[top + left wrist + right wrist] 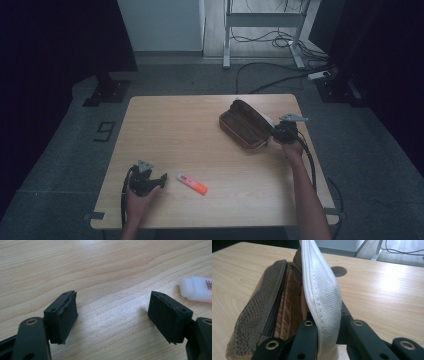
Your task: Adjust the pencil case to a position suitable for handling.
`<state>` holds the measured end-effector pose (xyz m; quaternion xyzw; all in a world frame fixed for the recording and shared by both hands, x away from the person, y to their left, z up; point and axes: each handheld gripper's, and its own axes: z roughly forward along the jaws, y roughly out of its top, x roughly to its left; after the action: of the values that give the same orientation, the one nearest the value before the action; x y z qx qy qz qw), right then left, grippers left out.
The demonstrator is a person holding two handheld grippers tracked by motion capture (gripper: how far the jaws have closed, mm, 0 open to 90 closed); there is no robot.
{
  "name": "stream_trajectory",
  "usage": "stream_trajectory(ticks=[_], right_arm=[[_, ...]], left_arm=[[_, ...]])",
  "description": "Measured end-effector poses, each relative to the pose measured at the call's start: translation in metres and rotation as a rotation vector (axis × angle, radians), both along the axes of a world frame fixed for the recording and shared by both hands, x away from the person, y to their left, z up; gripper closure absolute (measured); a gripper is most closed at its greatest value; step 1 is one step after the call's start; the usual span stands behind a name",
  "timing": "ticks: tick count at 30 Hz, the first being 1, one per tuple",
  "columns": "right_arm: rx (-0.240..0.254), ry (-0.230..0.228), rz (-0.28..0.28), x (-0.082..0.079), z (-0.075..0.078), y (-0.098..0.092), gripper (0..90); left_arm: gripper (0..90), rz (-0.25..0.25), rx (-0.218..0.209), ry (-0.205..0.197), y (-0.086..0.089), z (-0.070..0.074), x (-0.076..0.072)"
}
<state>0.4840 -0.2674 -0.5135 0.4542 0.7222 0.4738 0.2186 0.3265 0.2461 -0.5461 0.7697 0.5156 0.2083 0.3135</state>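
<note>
A brown pencil case (243, 125) lies open at the table's back right, its mesh pocket and zipper (259, 312) facing up. My right gripper (281, 132) is shut on the case's white outer flap (322, 292), holding that flap upright. A highlighter with a white cap and orange body (192, 184) lies near the front middle. Just left of it my left gripper (161, 181) rests low over the wood, open, nothing between its pads (65, 315). The highlighter's white cap (197, 288) shows beyond the right jaw.
The wooden table (165, 125) has a round cable hole (338, 271) behind the case. Black curtains flank the floor; a desk frame (262, 30) and cables (280, 75) lie beyond the far edge.
</note>
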Motion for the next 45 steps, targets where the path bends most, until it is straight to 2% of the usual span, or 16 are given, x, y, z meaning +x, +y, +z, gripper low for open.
stream_trajectory(ticks=[4, 5, 8, 13, 22, 29, 33, 45], right_arm=[[0.02, -0.009, 0.007, -0.003, 0.003, -0.001, 82.0], [0.056, -0.013, 0.002, -0.005, 0.006, -0.004, 82.1], [0.079, -0.024, 0.001, -0.007, 0.007, -0.006, 82.2], [0.146, -0.028, -0.006, -0.016, 0.01, -0.016, 82.5], [0.187, -0.068, 0.027, -0.032, 0.022, -0.018, 82.6], [0.215, -0.09, 0.059, -0.045, 0.033, -0.013, 82.5], [0.248, -0.107, 0.07, -0.055, 0.038, -0.008, 82.5], [0.26, -0.135, 0.094, -0.07, 0.049, 0.004, 82.5]], left_arm=[[23.1, 0.0, 0.0, 0.001, 0.0, 0.0, 0.0], [23.1, 0.0, 0.0, 0.001, 0.0, 0.0, 0.0], [23.0, 0.0, 0.0, 0.001, 0.0, 0.0, 0.0], [23.1, 0.001, -0.002, 0.0, 0.0, 0.0, 0.0], [23.1, 0.002, -0.002, 0.0, 0.0, 0.0, 0.0], [23.1, 0.002, -0.002, 0.0, 0.0, 0.0, 0.0], [23.1, 0.002, -0.002, 0.0, 0.0, 0.0, 0.0], [23.1, 0.002, -0.002, 0.0, 0.0, 0.0, 0.0]])
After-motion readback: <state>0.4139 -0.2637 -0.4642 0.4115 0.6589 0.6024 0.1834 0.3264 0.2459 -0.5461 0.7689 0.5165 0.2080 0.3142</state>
